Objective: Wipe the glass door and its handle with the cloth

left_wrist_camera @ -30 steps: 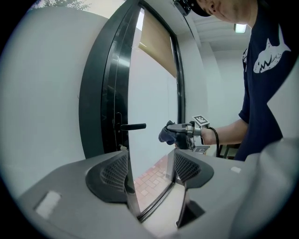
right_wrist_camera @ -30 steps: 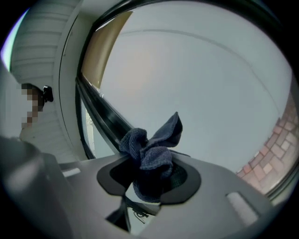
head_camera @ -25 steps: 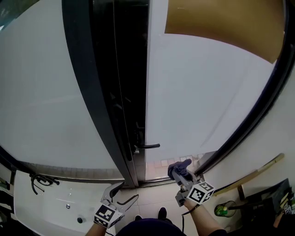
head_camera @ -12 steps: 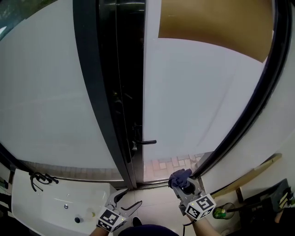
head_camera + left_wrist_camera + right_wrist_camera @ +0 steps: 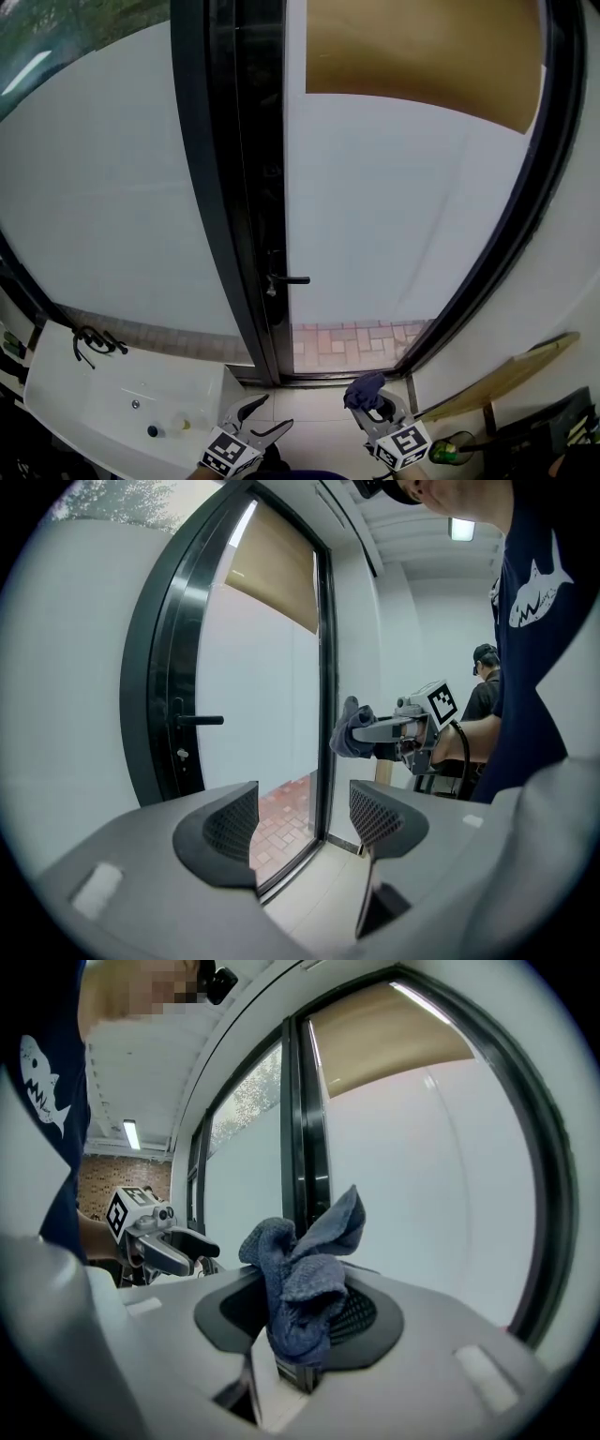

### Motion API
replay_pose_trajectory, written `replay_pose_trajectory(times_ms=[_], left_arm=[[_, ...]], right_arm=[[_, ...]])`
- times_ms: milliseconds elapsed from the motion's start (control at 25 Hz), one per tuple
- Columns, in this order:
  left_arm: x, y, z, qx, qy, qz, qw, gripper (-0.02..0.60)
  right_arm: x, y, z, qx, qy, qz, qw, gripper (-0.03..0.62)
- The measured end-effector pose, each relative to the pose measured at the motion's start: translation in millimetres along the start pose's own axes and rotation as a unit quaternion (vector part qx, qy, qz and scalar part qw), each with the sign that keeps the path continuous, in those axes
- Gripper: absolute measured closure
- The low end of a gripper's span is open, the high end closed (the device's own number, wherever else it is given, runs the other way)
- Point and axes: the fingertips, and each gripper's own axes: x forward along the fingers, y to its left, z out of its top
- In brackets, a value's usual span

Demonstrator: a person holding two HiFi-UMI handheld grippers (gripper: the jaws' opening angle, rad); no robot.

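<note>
A frosted glass door (image 5: 394, 206) in a black frame fills the head view, with its black lever handle (image 5: 291, 279) at mid-height on the left edge. My right gripper (image 5: 367, 401) hangs low, near the door's bottom, shut on a crumpled blue cloth (image 5: 364, 388) (image 5: 302, 1279), well short of the glass. My left gripper (image 5: 255, 422) is open and holds nothing; its two dark pads (image 5: 230, 822) stand apart. In the left gripper view the handle (image 5: 199, 721) shows at the left and the right gripper (image 5: 352, 735) with the cloth (image 5: 349, 733) at the centre.
A white washbasin (image 5: 122, 403) with a black tap stands at the lower left. A wooden stick (image 5: 497, 375) and a green bottle (image 5: 450, 453) lie at the lower right. A tan blind (image 5: 422, 56) covers the door's top. Another person (image 5: 483, 682) stands behind in the left gripper view.
Both grippers have dropped lower in the head view, and the view has tilted up, so more of the door and its handle shows. The cloth stays in the right gripper.
</note>
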Motion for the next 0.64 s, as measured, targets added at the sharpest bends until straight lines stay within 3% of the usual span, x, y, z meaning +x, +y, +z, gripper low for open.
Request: replay_pose_trajectory(times_ms=[320, 640], left_arm=[[-17.1, -45.9, 1.4, 0.016, -0.001, 0.016, 0.9997, 0.281], [-26.1, -90.9, -5.2, 0.02, 0.002, 0.009, 0.9997, 0.282]], right_arm=[[-65.3, 5.6, -6.7, -0.004, -0.01, -0.004, 1.0, 0.447], [-107.1, 21.6, -17.9, 0.009, -0.015, 0.003, 1.0, 0.447]])
